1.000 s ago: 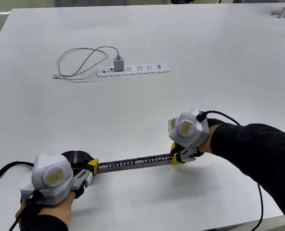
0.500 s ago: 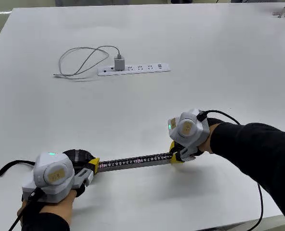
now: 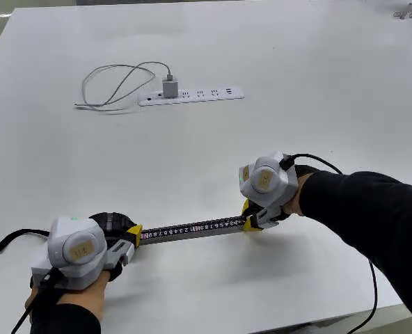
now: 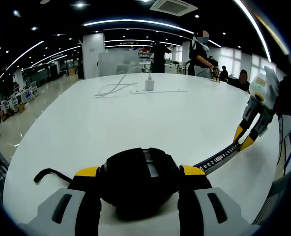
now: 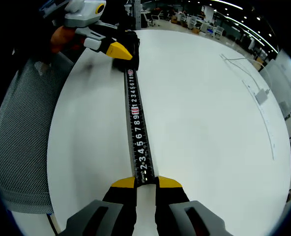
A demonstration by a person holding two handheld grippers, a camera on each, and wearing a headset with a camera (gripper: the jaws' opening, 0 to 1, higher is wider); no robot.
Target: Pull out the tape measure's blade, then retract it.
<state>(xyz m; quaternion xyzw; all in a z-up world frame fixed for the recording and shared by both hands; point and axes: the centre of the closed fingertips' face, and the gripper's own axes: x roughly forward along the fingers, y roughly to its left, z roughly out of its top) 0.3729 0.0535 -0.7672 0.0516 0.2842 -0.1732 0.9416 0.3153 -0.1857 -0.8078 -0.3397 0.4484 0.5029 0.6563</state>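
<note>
A black tape measure case [image 4: 140,174] sits on the white table [image 3: 275,76] near the front left, and my left gripper [image 4: 141,172] is shut on it. The case [image 3: 114,227] also lies just ahead of the left gripper [image 3: 128,240] in the head view. Its black blade [image 3: 192,229] with white numbers runs flat along the table to the right. My right gripper [image 5: 146,183] is shut on the blade's end [image 5: 144,172], seen in the head view as the right gripper [image 3: 253,221]. The blade [image 5: 134,113] stretches back to the case [image 5: 128,49].
A white power strip [image 3: 191,95] with a plugged charger [image 3: 170,88] and a looped white cable [image 3: 112,87] lies at the back left. A black strap [image 3: 14,238] trails left of the case. People stand beyond the table's far edge in the left gripper view.
The head camera has shifted a little. The right gripper has edged slightly left with the blade end; the left gripper stays on the case.
</note>
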